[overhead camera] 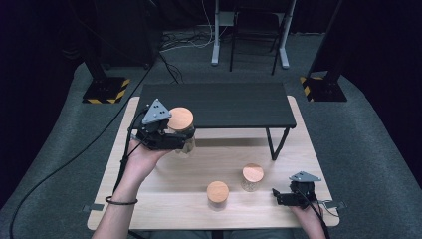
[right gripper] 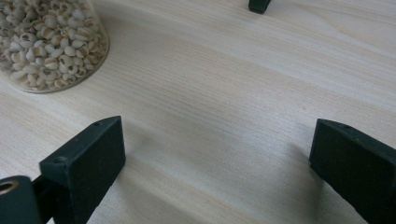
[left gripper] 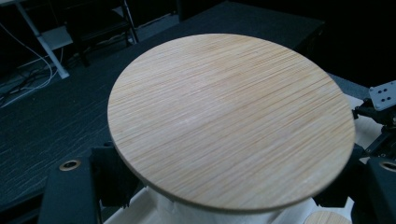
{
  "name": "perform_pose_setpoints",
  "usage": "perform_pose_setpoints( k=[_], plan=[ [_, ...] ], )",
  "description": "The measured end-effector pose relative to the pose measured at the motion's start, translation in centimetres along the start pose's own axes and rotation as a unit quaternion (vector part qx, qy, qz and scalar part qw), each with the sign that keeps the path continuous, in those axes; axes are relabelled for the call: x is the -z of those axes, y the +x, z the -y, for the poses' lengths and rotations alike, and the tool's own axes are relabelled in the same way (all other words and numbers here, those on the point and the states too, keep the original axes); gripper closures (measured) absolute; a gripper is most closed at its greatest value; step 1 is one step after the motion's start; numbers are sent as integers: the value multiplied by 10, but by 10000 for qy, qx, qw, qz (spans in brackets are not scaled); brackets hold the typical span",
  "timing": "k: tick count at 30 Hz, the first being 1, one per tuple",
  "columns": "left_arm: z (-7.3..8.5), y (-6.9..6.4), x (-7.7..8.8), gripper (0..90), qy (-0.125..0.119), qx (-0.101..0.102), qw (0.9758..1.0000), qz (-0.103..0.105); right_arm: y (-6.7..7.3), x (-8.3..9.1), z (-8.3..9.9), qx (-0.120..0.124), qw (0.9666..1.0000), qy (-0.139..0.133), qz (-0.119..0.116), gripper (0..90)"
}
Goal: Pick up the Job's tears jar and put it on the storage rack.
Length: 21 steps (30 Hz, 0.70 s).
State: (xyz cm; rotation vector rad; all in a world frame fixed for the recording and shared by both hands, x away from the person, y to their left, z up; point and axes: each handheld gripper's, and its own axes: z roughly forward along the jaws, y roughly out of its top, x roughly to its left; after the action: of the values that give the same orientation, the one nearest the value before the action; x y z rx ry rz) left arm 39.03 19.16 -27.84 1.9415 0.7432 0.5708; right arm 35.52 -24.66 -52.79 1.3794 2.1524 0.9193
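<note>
Three jars: one (overhead camera: 181,130) in left gripper (overhead camera: 171,139), two on table (overhead camera: 164,199).

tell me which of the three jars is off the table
The jar at the left, clamped in the left gripper and held up by the black shelf; the other two jars stand on the table.

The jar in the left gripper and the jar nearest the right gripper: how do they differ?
The held jar is up in the air, near the black shelf; the other jar stands on the table. The held jar is clamped between the left gripper jaws; the other jar is untouched, apart from the open right gripper. Both have round wooden lids.
</note>
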Motion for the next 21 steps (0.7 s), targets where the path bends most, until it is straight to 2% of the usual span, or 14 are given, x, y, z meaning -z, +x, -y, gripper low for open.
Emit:
perform_pose_setpoints(
  k=[6, 13, 21],
  plan=[
    [-6, 1, 0, 250, 29, -23, 10000, -24, 0, 0, 0, -1, 10000, 0, 0, 27],
    [-20, 2, 2, 250, 13, -111, 9999, -40, 0, 0, 0, 1, 10000, 0, -1, 27],
    [-32, 6, -1, 250, 45, -96, 9999, -19, 0, 0, 0, 3, 10000, 1, -4, 27]
  ],
)
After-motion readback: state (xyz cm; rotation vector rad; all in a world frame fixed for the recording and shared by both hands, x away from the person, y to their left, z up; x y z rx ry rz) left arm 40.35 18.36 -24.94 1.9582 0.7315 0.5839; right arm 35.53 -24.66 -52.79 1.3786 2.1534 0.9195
